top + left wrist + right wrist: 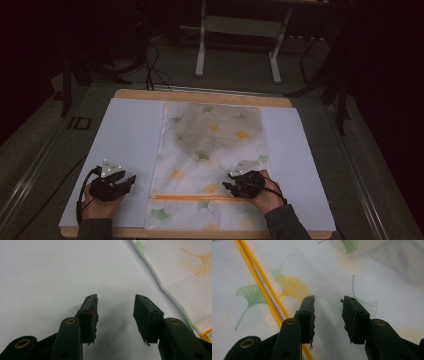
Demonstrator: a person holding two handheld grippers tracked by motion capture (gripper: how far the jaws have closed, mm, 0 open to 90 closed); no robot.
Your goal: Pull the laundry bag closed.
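Black jaws are seen parted and empty on both grippers. Those of the left gripper are held over bare white sheet, with nothing between them, and the edge of the mesh bag is seen just beside them to the right. Those of the right gripper are likewise spread with nothing held, and are poised over the bag's cloth, the orange zipper running just past one jaw.

From the high view, the left gripper is placed near the left near corner of the white sheet, apart from the bag, while the right gripper is set over the near right part of the bag, close to the zipper line. Each tool is gripped by a hand coming in from the near edge.

The bag is laid flat down the middle of the sheet, its zipper across the near end. A grey mass is seen dimly through the far half, so something soft appears to be inside. The fabric is judged to be thin, light and limp; it is likely to sag and fold when lifted, and to slide a little on the smooth sheet. A hold is best taken at the stiffer zipper seam or at a hemmed corner, where the cloth can be pinched without bunching. Whether the zipper is closed cannot be told.
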